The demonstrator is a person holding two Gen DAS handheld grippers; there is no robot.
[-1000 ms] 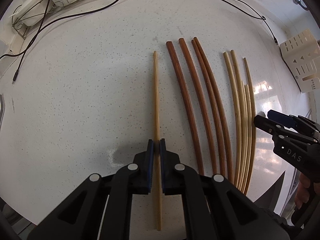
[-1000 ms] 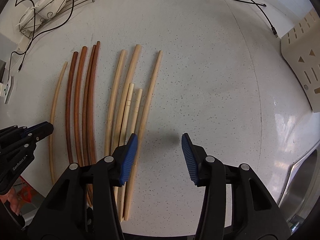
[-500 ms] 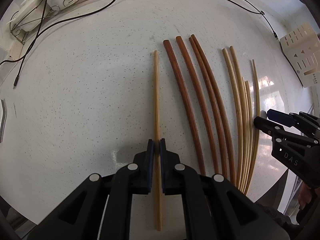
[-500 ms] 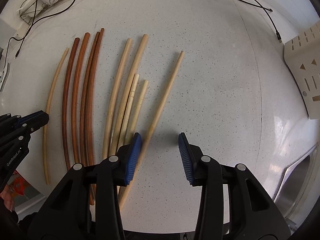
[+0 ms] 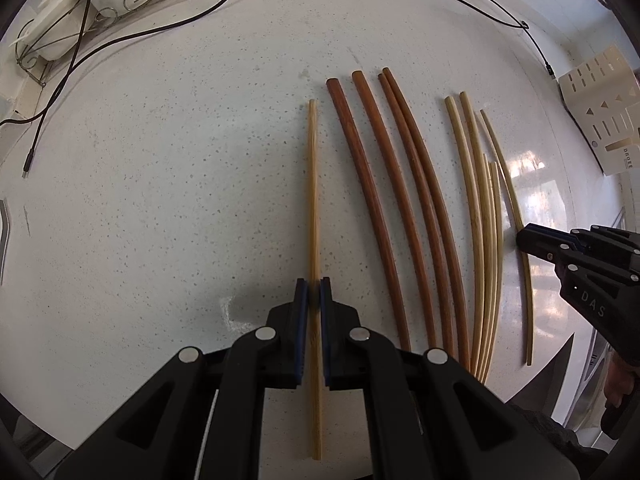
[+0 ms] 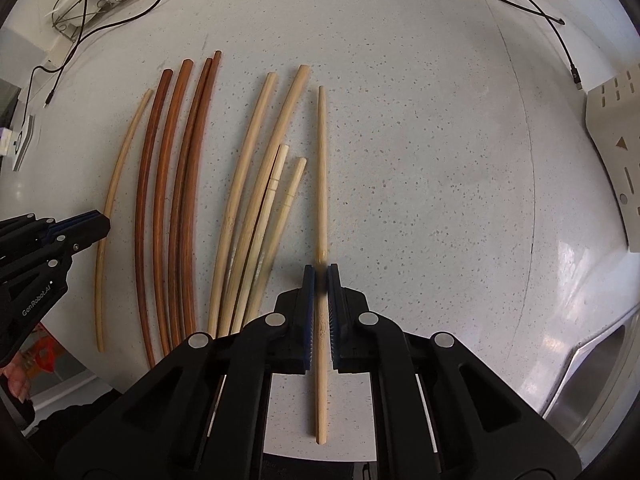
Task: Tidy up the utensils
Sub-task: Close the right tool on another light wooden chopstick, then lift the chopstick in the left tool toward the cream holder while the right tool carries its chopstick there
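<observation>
On the white speckled worktop, my left gripper (image 5: 314, 286) points down and is shut on a pale bamboo chopstick (image 5: 313, 184) that lies flat. To its right lie several dark red-brown chopsticks (image 5: 384, 208) and a bunch of pale ones (image 5: 482, 216). In the right wrist view my right gripper (image 6: 321, 272) is closing tight on another pale chopstick (image 6: 321, 160), with both pads pressing it. That one lies just right of the pale bunch (image 6: 256, 200) and the dark ones (image 6: 168, 200). Each gripper shows in the other's view: right gripper (image 5: 520, 238), left gripper (image 6: 105, 226).
A wire dish rack (image 5: 80, 12) with white bowls stands at the back left, and black cables (image 5: 160, 32) trail across the worktop. A beige slotted holder (image 6: 616, 152) lies at the right. A steel sink (image 6: 592, 368) sits at the near right edge.
The right gripper's jaws have closed onto the rightmost pale chopstick, which swung away from the bunch and now lies straight. The left gripper stays shut on its chopstick, unmoved.
</observation>
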